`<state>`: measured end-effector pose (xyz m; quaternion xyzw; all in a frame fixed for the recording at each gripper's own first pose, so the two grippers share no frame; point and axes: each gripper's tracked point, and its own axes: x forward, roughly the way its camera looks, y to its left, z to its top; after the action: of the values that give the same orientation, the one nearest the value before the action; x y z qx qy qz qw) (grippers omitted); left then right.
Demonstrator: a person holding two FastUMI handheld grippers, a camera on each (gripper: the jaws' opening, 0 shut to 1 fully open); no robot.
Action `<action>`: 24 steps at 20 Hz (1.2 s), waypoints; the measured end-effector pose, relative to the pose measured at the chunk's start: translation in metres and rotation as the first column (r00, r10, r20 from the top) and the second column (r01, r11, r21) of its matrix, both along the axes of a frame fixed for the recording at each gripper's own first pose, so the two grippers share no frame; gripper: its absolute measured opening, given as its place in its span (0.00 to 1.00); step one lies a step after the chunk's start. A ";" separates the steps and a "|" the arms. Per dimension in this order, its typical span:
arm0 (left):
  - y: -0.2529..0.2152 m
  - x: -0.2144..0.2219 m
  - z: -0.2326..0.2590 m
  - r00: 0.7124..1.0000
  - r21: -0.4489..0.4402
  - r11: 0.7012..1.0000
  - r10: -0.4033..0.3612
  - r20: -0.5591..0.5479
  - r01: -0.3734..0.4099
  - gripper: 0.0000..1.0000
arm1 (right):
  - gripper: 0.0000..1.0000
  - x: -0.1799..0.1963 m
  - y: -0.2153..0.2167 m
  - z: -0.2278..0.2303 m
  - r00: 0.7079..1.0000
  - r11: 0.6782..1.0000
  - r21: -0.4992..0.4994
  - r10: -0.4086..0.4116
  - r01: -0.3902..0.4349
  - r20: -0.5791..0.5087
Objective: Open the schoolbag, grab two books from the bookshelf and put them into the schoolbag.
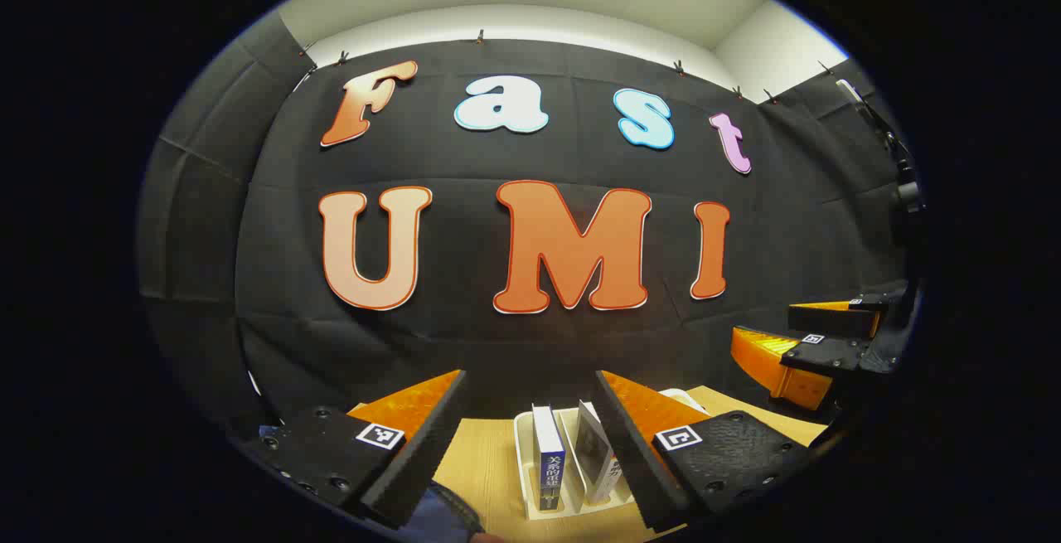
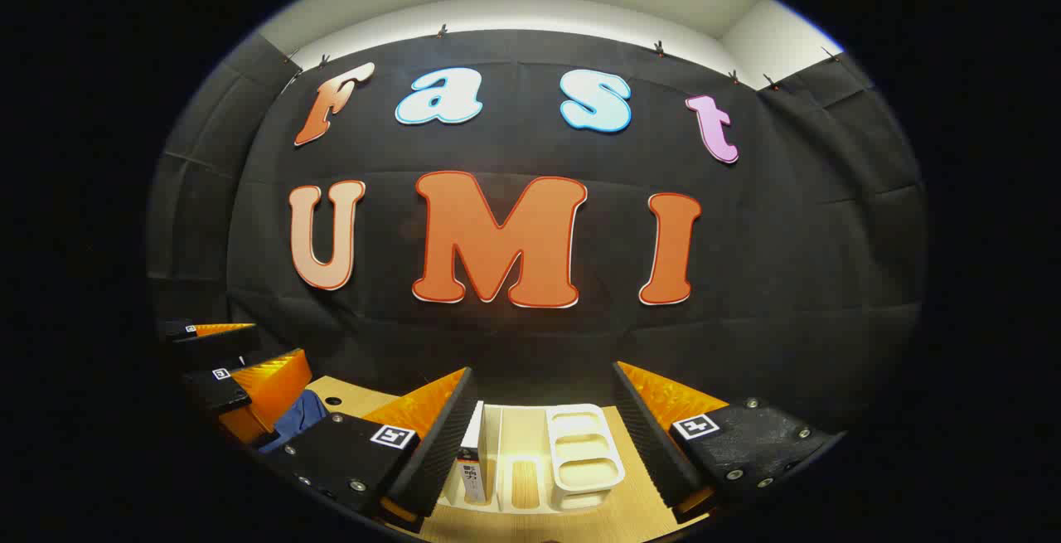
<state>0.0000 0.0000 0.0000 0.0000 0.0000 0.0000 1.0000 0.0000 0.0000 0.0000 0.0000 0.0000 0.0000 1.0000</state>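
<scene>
Books (image 1: 548, 458) standing upright in the white rack (image 1: 520, 452) look stiff and light, so I'd pinch a spine top with my wide-open left gripper (image 1: 530, 443).

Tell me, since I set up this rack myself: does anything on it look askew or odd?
One small thing: in the white book rack, the blue-spined book stands upright while the book beside it leans in its slot. Both grippers, left gripper and right gripper, hang open above the wooden table. Nothing looks spilled or damaged.
</scene>
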 end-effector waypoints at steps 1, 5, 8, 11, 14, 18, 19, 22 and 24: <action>0.001 -0.001 0.001 1.000 0.004 1.000 0.006 0.003 -0.006 0.94 | 0.97 -0.002 0.000 0.000 1.000 1.000 -0.009 0.005 -0.005 0.002; 0.000 -0.002 -0.001 1.000 0.023 1.000 0.015 -0.005 -0.015 0.94 | 0.96 -0.001 0.000 0.000 1.000 1.000 -0.022 0.011 -0.011 0.006; -0.001 -0.004 -0.001 1.000 0.031 0.999 0.012 -0.008 -0.012 0.94 | 0.97 -0.001 -0.001 0.000 1.000 1.000 -0.021 0.014 -0.014 0.005; 0.000 -0.004 0.001 1.000 0.048 0.999 0.011 -0.002 -0.011 0.94 | 0.97 0.000 0.001 0.001 1.000 1.000 -0.020 0.015 -0.015 0.006; -0.001 -0.002 -0.002 1.000 0.054 0.999 0.003 -0.014 -0.002 0.94 | 0.96 0.000 0.002 0.001 1.000 1.000 -0.020 0.015 -0.015 0.005; -0.003 -0.004 0.000 1.000 0.086 0.996 -0.010 -0.003 0.010 0.94 | 0.97 0.002 0.008 -0.002 1.000 1.000 -0.024 0.016 -0.016 -0.005; -0.001 -0.006 0.001 1.000 0.093 0.996 -0.007 0.003 0.007 0.95 | 0.96 0.000 0.008 -0.001 1.000 1.000 -0.026 0.016 -0.016 0.000; 0.004 -0.006 0.004 1.000 0.095 0.996 0.001 0.018 -0.003 0.99 | 0.96 -0.002 0.012 0.008 0.999 0.999 -0.032 0.014 -0.013 0.031; 0.008 -0.008 0.005 1.000 0.093 0.996 0.006 0.020 -0.008 0.96 | 0.96 -0.004 0.014 0.009 0.999 0.999 -0.034 0.017 -0.016 0.042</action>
<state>-0.0083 0.0076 0.0052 0.0468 -0.0097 0.0036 0.9989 -0.0042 0.0143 0.0093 -0.0169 -0.0212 0.0081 0.9996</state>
